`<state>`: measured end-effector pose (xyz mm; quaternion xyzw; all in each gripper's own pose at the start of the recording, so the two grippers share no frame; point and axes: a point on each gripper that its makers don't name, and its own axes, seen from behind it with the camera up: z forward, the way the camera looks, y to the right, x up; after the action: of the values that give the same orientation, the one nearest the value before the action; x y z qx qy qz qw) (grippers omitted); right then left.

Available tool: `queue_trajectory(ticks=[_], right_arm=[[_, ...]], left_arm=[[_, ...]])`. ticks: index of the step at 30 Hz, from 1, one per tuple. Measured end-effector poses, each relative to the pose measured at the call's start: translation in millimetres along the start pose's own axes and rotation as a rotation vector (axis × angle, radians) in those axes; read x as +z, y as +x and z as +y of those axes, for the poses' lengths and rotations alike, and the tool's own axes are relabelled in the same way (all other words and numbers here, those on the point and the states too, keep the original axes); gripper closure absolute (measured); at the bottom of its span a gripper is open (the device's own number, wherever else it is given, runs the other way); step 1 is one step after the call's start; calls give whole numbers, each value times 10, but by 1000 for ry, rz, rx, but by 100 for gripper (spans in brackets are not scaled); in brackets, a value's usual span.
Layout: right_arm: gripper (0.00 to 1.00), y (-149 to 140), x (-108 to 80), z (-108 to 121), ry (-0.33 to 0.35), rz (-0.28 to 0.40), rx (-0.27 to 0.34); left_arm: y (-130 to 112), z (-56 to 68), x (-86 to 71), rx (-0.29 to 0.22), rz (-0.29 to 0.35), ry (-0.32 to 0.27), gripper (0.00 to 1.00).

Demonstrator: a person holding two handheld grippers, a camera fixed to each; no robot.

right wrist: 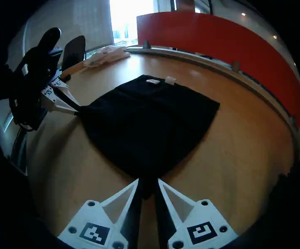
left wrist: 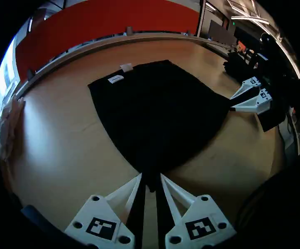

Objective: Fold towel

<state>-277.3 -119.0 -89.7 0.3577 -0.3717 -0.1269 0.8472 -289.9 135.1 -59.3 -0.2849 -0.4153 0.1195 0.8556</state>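
A black towel (left wrist: 158, 112) lies spread on the wooden table (left wrist: 58, 137), with two small white tags at its far edge. My left gripper (left wrist: 151, 186) is shut on the towel's near corner. In the same view my right gripper (left wrist: 232, 103) pinches another corner at the right. The right gripper view shows the towel (right wrist: 150, 120) from the other side, with my right gripper (right wrist: 148, 189) shut on its near corner. There my left gripper (right wrist: 77, 108) holds the corner at the left, with a dark-sleeved arm behind it.
A red partition (left wrist: 108, 20) runs along the table's far edge behind a raised rim. A pale bundle of cloth (right wrist: 106, 55) lies near the window at the back of the table. Dark chairs (right wrist: 73, 50) stand by that corner. Bare wood surrounds the towel.
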Motion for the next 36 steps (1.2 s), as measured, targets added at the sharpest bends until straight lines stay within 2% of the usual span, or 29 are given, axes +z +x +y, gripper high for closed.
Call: queue_trajectory(ticks=[6,12,23,36], right_arm=[[82,111,-55,-23,-1,20,4],[82,289,-138,-45,-2,54,0],[82,569,-389,-87,-9,105,-45],[82,724,-661,-138,-2,123,-73]], left_arm=[[50,-6,-77,19,14,13,85],[125,-12,-200,9,22,25,85],[312,19,-488,-11,62,32,85],[386,129,-730,-29,68,32,85]])
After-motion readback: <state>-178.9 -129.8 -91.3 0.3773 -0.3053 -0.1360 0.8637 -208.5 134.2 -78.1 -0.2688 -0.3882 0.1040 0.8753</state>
